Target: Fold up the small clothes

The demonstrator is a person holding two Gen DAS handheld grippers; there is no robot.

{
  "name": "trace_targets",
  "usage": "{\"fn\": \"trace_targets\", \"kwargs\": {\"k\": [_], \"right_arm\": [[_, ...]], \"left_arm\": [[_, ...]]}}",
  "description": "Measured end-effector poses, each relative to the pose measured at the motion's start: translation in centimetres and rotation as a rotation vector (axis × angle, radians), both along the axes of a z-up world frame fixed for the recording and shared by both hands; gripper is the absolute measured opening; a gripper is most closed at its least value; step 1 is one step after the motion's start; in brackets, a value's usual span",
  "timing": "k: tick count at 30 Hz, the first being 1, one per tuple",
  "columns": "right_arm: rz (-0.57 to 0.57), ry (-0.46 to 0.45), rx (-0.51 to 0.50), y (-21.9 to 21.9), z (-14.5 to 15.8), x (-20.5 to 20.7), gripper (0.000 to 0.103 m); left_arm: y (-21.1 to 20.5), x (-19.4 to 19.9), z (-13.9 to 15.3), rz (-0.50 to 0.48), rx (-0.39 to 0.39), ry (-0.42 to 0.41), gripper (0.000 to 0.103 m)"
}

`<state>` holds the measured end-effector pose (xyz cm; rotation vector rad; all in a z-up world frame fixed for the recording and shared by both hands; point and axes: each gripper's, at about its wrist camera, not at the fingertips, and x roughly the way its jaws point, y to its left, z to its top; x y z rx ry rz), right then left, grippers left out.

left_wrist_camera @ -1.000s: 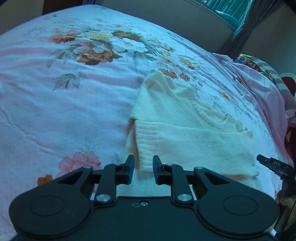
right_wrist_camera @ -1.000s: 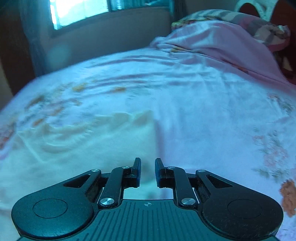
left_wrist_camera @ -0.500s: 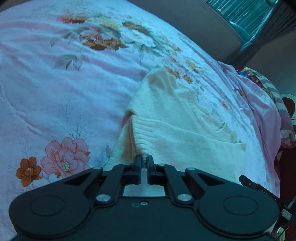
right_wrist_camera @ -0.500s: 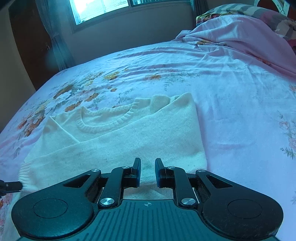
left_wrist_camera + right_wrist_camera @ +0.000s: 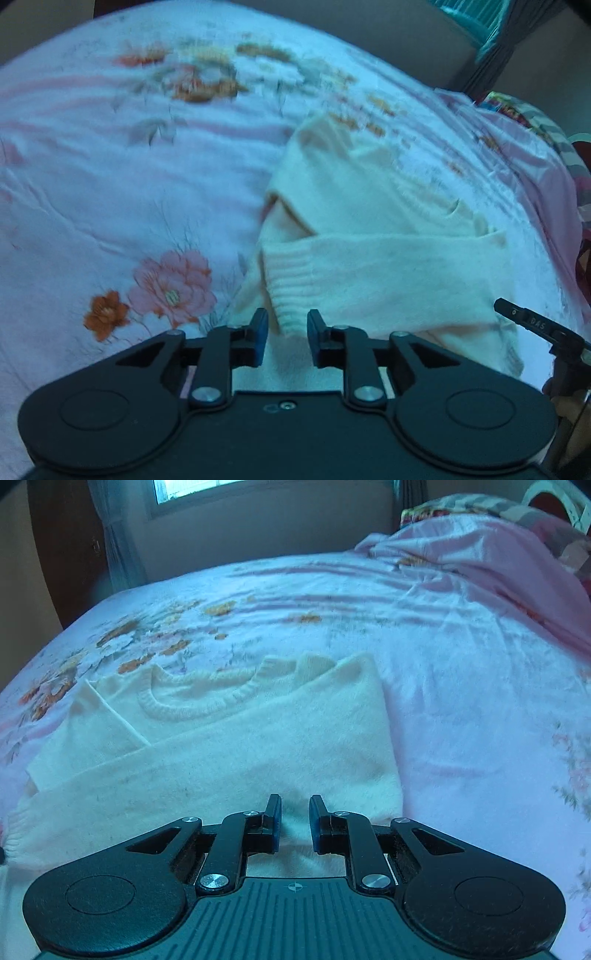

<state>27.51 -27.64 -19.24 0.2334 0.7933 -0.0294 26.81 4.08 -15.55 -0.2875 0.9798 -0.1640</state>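
On the floral bedsheet [image 5: 461,672] the sweater [image 5: 229,760] lies crosswise, neckline away; both grippers' fingers spread.

Cream knit sweater [image 5: 229,760], sleeves folded across front, flat on bedsheet [image 5: 461,686].
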Motion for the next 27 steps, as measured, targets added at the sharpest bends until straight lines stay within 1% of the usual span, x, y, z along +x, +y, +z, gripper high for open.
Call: {"fn": "trace_targets", "kwargs": {"k": [2,3,4,6,7,8,9,11,12,13,14,15,16,18,20,21,22,24,27], "right_arm": [[0.007,-0.032,0.006,0.2,0.5,0.1,0.016],[0.013,-0.029,0.018,0.4,0.4,0.5,0.016],[0.019,-0.009,0.015,0.7,-0.1,0.9,0.016],[0.020,0.069,-0.015,1.3,-1.7,1.8,0.015],[0.019,0.063,-0.016,1.2,-1.8,1.6,0.015],[0.012,0.069,-0.016,1.1,-1.5,1.5,0.015],[0.002,0.066,-0.003,0.9,-0.8,1.0,0.016],[0.007,0.011,0.041,0.6,0.7,-0.8,0.016],[0.015,0.004,0.029,0.8,1.1,-1.7,0.016],[0.032,0.023,0.002,1.2,0.9,-2.2,0.016],[0.048,0.069,-0.026,1.8,0.3,-2.5,0.016],[0.047,0.096,-0.033,2.0,-0.2,-2.9,0.016],[0.033,0.087,-0.019,2.0,-0.1,-3.9,0.016],[0.017,0.047,0.009,2.0,1.1,-5.9,0.016],[0.034,0.028,0.018,2.3,2.7,-8.4,0.016],[0.037,0.019,0.018,2.5,3.2,-9.7,0.016],[0.040,0.012,0.020,2.6,3.6,-11.0,0.016],[0.046,0.031,0.027,3.0,3.6,-13.4,0.016],[0.038,0.065,0.037,3.6,2.8,-17.0,0.016]], "left_arm": [[-0.3,-0.4,1.1,-0.011,0.021,-0.047,0.022],[-0.8,0.0,1.2,-0.031,0.024,-0.057,0.025],[-1.2,0.5,0.8,-0.040,0.030,-0.055,0.025],[-2.3,1.9,-0.9,-0.050,0.063,-0.018,0.025],[-2.7,2.5,-2.0,-0.047,0.084,0.018,0.025],[-2.6,2.6,-2.7,-0.044,0.085,0.033,0.025],[-2.4,2.3,-2.7,-0.041,0.082,0.024,0.025],[-2.3,1.3,-1.9,-0.043,0.078,0.016,0.025],[-2.2,0.7,-1.6,-0.054,0.070,0.007,0.027],[-2.4,0.2,-1.7,-0.062,0.085,0.004,0.031],[-2.4,0.0,-2.1,-0.066,0.106,0.016,0.031],[-2.4,-0.2,-2.4,-0.064,0.111,0.026,0.031],[-2.3,-0.6,-2.1,-0.054,0.106,0.028,0.031],[-2.0,-1.6,-0.9,-0.047,0.088,0.017,0.031],[-1.8,-2.9,-0.1,-0.054,0.102,-0.002,0.034],[-1.7,-3.6,0.1,-0.061,0.111,-0.010,0.037],[-1.6,-4.2,0.1,-0.068,0.120,-0.010,0.037],[-1.1,-5.6,-0.2,-0.070,0.127,0.001,0.037],[-0.1,-8.4,-0.7,-0.072,0.135,0.016,0.037]]}}
